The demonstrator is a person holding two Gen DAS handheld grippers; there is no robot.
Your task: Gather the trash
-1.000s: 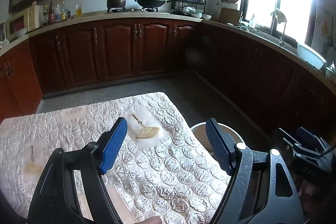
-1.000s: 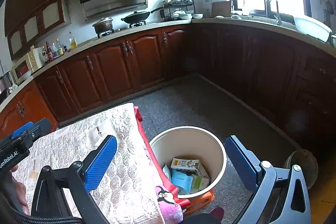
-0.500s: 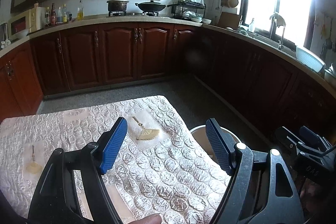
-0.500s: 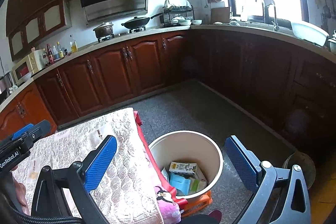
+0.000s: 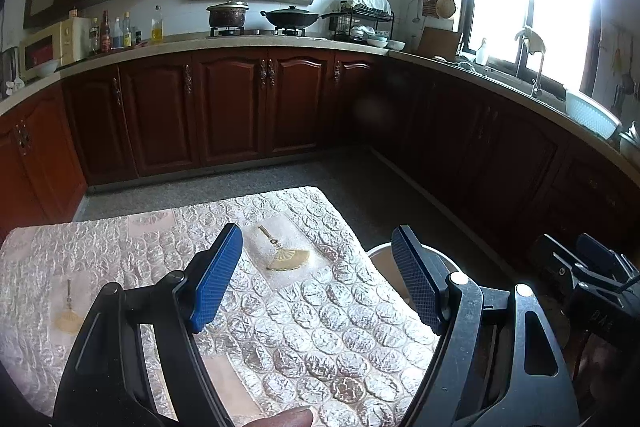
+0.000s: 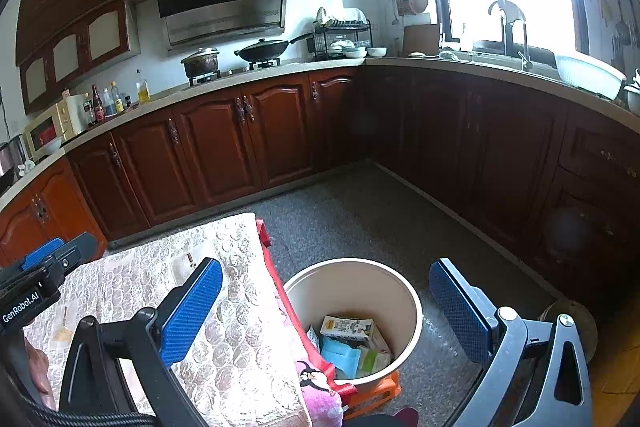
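A cream round bin stands on the floor by the table's right edge. It holds a printed carton, a blue packet and other wrappers. My right gripper hangs open above and in front of the bin, with nothing between its blue pads. My left gripper is open and empty over the table, which wears a silvery embossed cloth. Only a slice of the bin's rim shows in the left wrist view. Each gripper shows in the other's view: the left gripper and the right gripper.
Yellow fan figures mark the cloth. A pink cloth hangs off the table beside the bin, and something orange lies under it. Dark red cabinets line the back and right walls. Grey floor lies between.
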